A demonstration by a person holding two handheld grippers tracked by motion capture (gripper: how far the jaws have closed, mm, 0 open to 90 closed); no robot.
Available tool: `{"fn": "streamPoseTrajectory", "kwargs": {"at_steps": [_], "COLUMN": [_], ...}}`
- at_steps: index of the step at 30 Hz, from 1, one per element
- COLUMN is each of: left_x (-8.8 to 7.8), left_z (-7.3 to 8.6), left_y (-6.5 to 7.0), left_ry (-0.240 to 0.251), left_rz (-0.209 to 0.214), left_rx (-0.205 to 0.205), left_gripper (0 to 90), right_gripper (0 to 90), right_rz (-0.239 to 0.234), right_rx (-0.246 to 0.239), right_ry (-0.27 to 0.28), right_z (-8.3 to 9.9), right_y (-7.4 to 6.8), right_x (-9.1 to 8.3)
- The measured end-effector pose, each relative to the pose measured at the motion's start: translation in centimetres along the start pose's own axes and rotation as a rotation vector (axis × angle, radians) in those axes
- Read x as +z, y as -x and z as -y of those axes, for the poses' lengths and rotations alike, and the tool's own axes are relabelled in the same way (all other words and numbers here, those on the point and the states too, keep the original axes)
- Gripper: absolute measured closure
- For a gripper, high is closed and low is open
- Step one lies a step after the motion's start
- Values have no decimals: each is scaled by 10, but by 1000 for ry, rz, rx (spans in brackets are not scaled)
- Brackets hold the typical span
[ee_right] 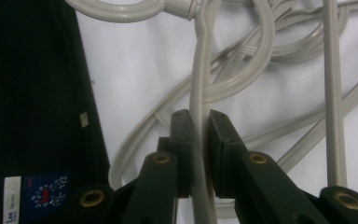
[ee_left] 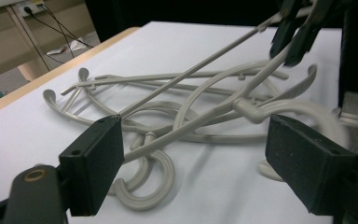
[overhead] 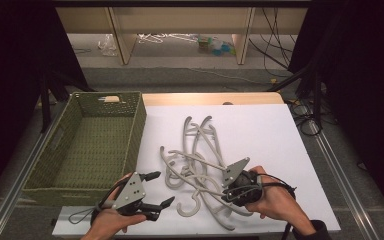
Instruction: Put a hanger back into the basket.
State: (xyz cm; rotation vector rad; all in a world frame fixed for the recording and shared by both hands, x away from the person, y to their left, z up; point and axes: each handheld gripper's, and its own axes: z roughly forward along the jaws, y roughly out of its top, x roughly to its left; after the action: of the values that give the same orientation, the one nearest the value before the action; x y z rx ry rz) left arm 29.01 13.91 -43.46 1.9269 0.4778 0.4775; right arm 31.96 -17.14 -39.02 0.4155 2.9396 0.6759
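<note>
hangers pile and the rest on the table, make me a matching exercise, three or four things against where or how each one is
Things:
1. right gripper
2. left gripper
3. woven basket
4. pile of hangers

States:
A. green, at the table's left
B. tangled on the white sheet
C. jaws wide open, nothing between them
D. clamped on a hanger arm

Pairs: 1-D, 2-C, 3-A, 4-B

Your pile of hangers (overhead: 200,165) lies tangled on the white sheet (overhead: 260,130), just right of the woven basket (overhead: 87,145) at the table's left. Your left gripper (overhead: 155,189) sits before the basket's near right corner, left of the pile. Your right gripper (overhead: 228,186) sits at the pile's near right edge.
</note>
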Motion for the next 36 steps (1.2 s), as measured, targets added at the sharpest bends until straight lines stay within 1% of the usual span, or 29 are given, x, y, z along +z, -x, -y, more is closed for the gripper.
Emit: {"fn": "streamPoseTrajectory", "kwargs": {"at_steps": [2, 3, 4, 8, 10, 11, 12, 14, 16, 18, 19, 20, 21, 22, 23, 24, 25, 26, 27, 29, 32, 33, 34, 36], "left_x": [9, 15, 19, 37, 42, 44, 45, 46, 47, 49, 50, 51, 52, 54, 55, 57, 57, 58, 58, 62, 67, 69, 71, 74], "left_z": [-2, -2, -2, -2, -1, 0, 0, 0, -1, 0, 1, 1, 1, 1, 0, 0, 0, -1, 0, 0, 0, 0, -1, -2], "left_y": [-2, -3, -4, -5, -5, -6, -6, -7, -7, -8, -8, -9, -9, -8, -8, -6, -6, -5, -4, -3, -3, -3, -1, 0], "left_ry": [-22, -38, -48, -122, -152, -162, -171, -164, -161, -170, -183, -200, -207, -212, -218, -210, -222, -225, -228, -233, -252, -255, -248, -249], "left_rz": [-7, 9, 13, 17, 31, 31, 33, 42, 43, 42, 46, 50, 53, 63, 68, 75, 82, 91, 97, 92, 101, 101, 103, 123], "left_rx": [28, 32, 35, 69, 86, 93, 107, 109, 112, 121, 127, 146, 152, 153, 174, 180, 203, 214, 222, 241, 270, 285, 293, 313], "left_gripper": [220, 239, 242, 261, 270, 272, 276, 285, 286, 294, 296, 311, 326, 316, 323, 323, 338, 359, 360, 362, 383, 391, 406, 428], "right_gripper": [818, 817, 817, 817, 818, 818, 817, 817, 818, 817, 817, 817, 817, 817, 817, 817, 817, 817, 818, 818, 818, 817, 817, 817], "right_rz": [-8, -12, -15, -19, -23, -25, -19, -29, -35, -36, -32, -38, -41, -41, -39, -39, -38, -42, -44, -42, -42, -43, -47, -43], "right_rx": [-10, -17, -23, -33, -39, -40, -49, -56, -51, -51, -55, -54, -57, -59, -60, -60, -57, -56, -53, -58, -63, -62, -60, -61], "right_ry": [5, 8, 9, 2, -2, -2, -1, -5, -9, -10, -7, -10, -11, -13, -16, -16, -12, -14, -11, -6, -3, -2, -9, -1], "right_z": [1, 2, 3, 3, 3, 2, 2, 2, 2, 2, 2, 2, 2, 2, 2, 2, 3, 3, 3, 3, 2, 2, 2, 2], "right_y": [-1, -2, -3, -5, -6, -7, -7, -7, -8, -9, -9, -10, -10, -10, -10, -10, -10, -9, -9, -9, -10, -10, -10, -10], "right_x": [-2, -3, -3, -4, -5, -5, -5, -6, -6, -7, -7, -7, -7, -7, -6, -6, -6, -7, -7, -7, -8, -8, -9, -9]}}
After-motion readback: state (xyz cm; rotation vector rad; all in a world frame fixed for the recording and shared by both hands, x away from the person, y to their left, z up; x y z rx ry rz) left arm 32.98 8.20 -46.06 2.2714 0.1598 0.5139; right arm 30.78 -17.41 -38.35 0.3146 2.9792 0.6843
